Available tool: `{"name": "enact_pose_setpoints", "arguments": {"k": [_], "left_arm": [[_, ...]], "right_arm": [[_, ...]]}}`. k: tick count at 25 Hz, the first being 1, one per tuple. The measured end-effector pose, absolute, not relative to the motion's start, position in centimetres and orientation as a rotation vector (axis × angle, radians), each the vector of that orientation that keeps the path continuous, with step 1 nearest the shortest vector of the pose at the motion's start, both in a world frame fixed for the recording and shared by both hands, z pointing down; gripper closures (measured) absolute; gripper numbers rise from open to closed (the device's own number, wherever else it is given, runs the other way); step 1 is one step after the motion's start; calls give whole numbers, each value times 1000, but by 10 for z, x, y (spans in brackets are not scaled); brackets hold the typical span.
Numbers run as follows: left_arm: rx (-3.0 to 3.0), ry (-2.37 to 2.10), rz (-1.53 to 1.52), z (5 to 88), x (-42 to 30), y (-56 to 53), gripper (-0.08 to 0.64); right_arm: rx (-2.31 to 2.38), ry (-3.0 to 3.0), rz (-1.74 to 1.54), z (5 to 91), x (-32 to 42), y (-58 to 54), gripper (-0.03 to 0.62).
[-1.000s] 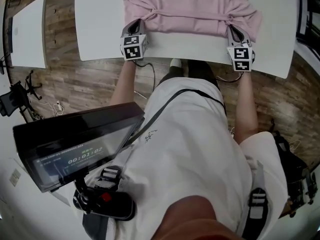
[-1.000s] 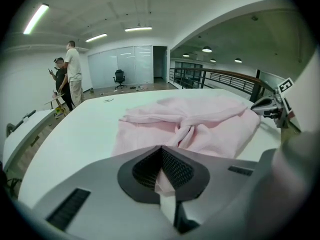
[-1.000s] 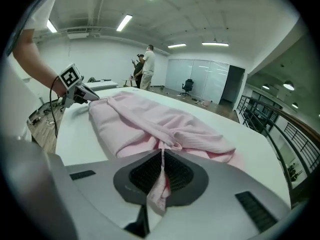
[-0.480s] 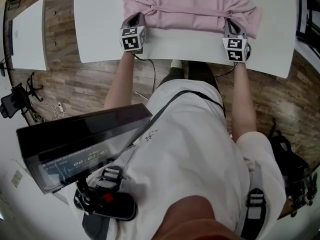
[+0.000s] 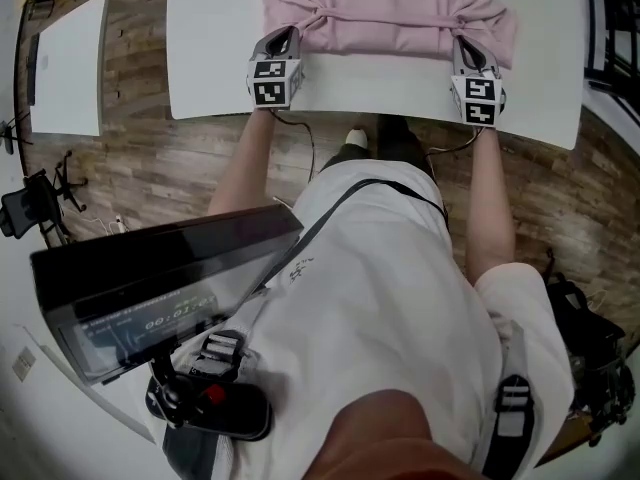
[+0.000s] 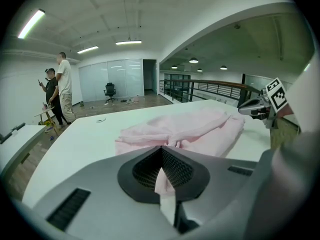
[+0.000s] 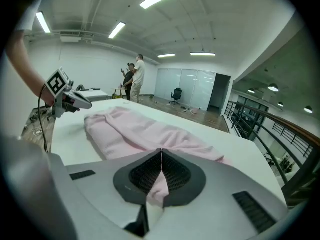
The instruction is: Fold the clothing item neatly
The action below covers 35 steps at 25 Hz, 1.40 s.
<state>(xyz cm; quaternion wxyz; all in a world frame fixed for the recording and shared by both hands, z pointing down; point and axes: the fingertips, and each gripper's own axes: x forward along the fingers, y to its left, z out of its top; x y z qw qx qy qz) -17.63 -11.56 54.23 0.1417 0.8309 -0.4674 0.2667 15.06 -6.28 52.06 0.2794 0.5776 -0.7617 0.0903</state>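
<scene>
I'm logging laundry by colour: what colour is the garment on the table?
Pale pink, plain with no pattern. The garment shows best in the head view.

We hold both grippers out ahead, level with each other.
Our left gripper and right gripper point forward and downward, well apart, jaws closed tight, each pinching a fold of the pink garment. Our left forearm and right forearm stretch out bare.

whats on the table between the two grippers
Head view: the pink garment stretches from left gripper to right gripper; along the near edge, bare white table.
</scene>
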Motion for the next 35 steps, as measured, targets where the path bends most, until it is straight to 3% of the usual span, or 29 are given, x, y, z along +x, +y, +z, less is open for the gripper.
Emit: {"name": "enact_pose_setpoints", "arguments": {"k": [11,21,35], "left_arm": [[2514,-1218,467,461,-162,-63,558],[2579,-1183,365,424,-139,27,558],[2525,-1197,337,420,-167,70,558]], "right_arm": [[1785,-2172,423,450,107,0,589],[1858,-2256,366,392,107,91,589],[1748,-2309,411,404,63,120,591]]}}
